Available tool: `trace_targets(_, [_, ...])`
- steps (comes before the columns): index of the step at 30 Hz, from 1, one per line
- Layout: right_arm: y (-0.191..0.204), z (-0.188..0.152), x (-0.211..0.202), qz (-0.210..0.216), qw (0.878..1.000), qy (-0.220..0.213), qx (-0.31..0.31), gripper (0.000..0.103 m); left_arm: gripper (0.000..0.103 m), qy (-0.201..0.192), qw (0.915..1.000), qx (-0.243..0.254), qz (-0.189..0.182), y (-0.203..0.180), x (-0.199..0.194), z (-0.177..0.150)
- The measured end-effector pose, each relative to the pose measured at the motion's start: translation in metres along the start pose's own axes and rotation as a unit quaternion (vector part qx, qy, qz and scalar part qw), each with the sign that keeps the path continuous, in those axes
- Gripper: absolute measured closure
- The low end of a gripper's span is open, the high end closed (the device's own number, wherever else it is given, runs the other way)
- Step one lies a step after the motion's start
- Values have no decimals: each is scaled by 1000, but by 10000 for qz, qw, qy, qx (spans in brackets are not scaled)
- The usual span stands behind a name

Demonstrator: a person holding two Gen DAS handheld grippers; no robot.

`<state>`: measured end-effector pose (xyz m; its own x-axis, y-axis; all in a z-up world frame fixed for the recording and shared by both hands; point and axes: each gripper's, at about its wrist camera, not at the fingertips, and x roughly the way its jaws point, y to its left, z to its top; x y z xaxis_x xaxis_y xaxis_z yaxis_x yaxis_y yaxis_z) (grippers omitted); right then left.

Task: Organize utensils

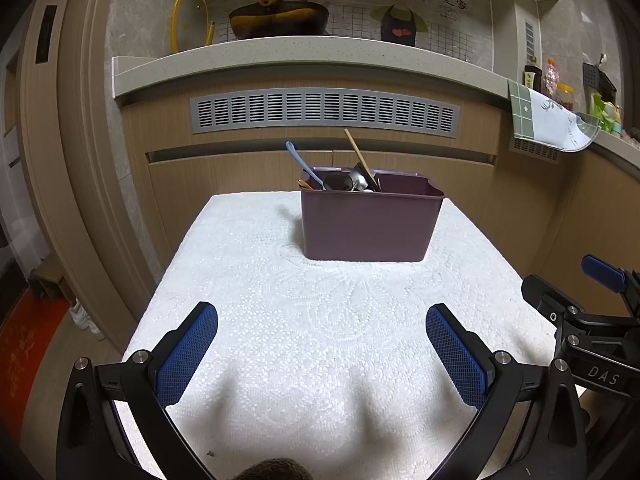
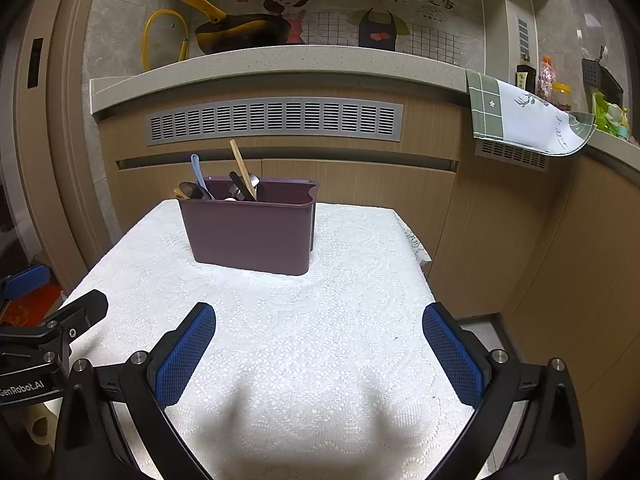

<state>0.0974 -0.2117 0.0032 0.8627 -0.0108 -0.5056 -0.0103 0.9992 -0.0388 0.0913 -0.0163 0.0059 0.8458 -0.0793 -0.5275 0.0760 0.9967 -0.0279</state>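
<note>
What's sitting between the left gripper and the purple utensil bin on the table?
Nothing visible. Only bare white tablecloth lies between the open left gripper and the purple bin; the right gripper sits off to its side.

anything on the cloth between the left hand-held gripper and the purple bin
Nothing: in the left wrist view, only bare white tablecloth lies between the open left hand-held gripper and the purple bin holding the utensils.

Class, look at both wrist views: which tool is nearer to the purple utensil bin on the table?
Neither clearly. The left tool and right tool both hang open, short of the purple utensil bin, which sits ahead-right of the left and ahead-left of the right.
</note>
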Motion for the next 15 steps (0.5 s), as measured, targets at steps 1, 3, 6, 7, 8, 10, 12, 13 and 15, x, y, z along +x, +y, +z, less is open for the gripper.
trace_targets(1, [0, 0, 0, 3, 10000, -1, 3, 0, 0, 2, 10000, 4, 2, 0, 0, 0])
trace_targets(3, [-1, 0, 0, 18, 10000, 2, 3, 0, 0, 6, 10000, 8, 2, 0, 0, 0])
trace_targets(6, [0, 0, 0, 13, 10000, 0, 4, 0, 0, 4, 10000, 12, 7, 0, -1, 0])
trace_targets(7, [0, 0, 0, 9, 10000, -2, 5, 0, 0, 3, 10000, 13, 3, 0, 0, 0])
trace_targets(8, [0, 0, -1, 9, 10000, -5, 5, 0, 0, 1, 10000, 17, 4, 0, 0, 0])
trace_targets(10, [0, 0, -1, 24, 10000, -9, -2, 0, 0, 1, 10000, 33, 11, 0, 0, -1])
trace_targets(12, [0, 0, 0, 39, 10000, -8, -11, 0, 0, 10, 10000, 45, 18, -1, 0, -1])
trace_targets(13, [-1, 0, 0, 52, 10000, -7, -15, 0, 0, 12, 10000, 46, 15, -1, 0, -1])
trace_targets(15, [-1, 0, 0, 54, 10000, -8, -14, 0, 0, 14, 10000, 46, 21, -1, 0, -1])
